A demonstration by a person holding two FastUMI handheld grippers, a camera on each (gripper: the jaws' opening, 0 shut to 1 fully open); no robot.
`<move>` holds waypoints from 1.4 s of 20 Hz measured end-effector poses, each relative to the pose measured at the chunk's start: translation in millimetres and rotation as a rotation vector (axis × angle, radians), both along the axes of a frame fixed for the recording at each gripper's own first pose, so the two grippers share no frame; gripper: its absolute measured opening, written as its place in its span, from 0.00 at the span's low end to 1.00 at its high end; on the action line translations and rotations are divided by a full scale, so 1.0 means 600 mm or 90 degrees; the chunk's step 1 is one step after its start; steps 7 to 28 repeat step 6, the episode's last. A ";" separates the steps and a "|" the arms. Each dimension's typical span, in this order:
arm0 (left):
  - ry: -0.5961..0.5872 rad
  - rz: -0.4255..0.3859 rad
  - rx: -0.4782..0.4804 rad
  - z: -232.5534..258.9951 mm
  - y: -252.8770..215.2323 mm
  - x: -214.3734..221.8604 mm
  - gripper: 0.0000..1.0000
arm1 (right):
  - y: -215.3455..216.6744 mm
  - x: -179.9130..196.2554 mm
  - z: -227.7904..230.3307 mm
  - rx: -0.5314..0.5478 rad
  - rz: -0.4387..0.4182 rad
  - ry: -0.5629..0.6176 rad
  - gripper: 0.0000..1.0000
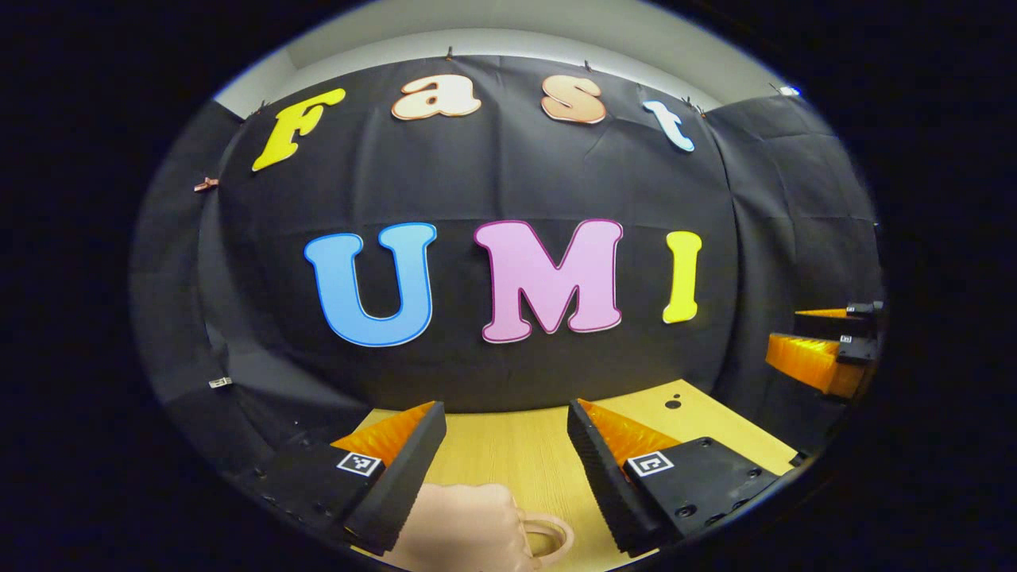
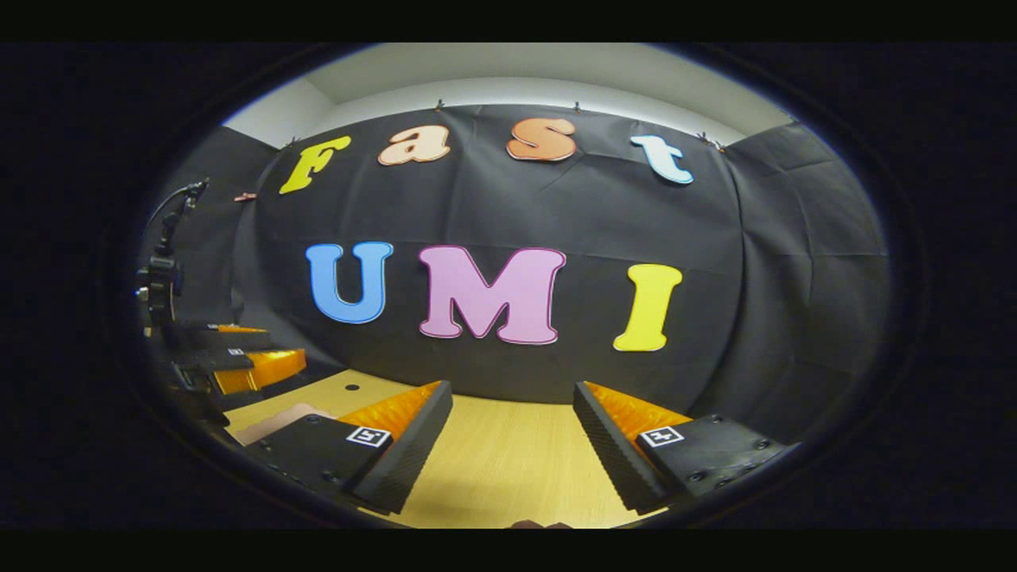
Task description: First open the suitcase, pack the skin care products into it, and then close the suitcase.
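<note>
In the left gripper view, the left gripper point(image 1: 506, 445) hangs above the wooden tabletop point(image 1: 508, 461) with its jaws spread wide and nothing between them. Just below the gap, at the near edge of the view, lies the pink suitcase point(image 1: 465, 528), closed, its handle point(image 1: 548, 534) pointing right. Beyond it the bare wood runs clear to the black cloth wall point(image 1: 493, 175). The right gripper point(image 1: 826, 342) shows at the far right, off past the tabletop's right edge.

In the right gripper view, the right gripper point(image 2: 512, 433) also has its jaws apart and empty over open wood. The left gripper point(image 2: 238, 357) sits at the left, the suitcase point(image 2: 274, 419) under it. No skin care products can be made out.
</note>
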State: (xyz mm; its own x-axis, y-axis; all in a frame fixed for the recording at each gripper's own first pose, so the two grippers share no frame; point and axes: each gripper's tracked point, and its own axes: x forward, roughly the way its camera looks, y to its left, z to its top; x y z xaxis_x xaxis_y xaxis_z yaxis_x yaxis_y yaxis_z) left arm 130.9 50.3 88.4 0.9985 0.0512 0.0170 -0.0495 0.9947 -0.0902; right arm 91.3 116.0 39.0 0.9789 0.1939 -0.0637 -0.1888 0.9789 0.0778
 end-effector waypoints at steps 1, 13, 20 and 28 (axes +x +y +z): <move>-0.020 -0.010 -0.015 0.016 -0.009 -0.004 0.96 | 0.000 -0.002 0.000 -0.007 -0.001 -0.006 0.97; -0.007 0.003 0.014 0.003 -0.005 0.016 0.96 | -0.001 -0.003 0.006 -0.001 -0.004 -0.018 0.97; -0.007 0.003 0.014 0.003 -0.005 0.016 0.96 | -0.001 -0.003 0.006 -0.001 -0.004 -0.018 0.97; -0.007 0.003 0.014 0.003 -0.005 0.016 0.96 | -0.001 -0.003 0.006 -0.001 -0.004 -0.018 0.97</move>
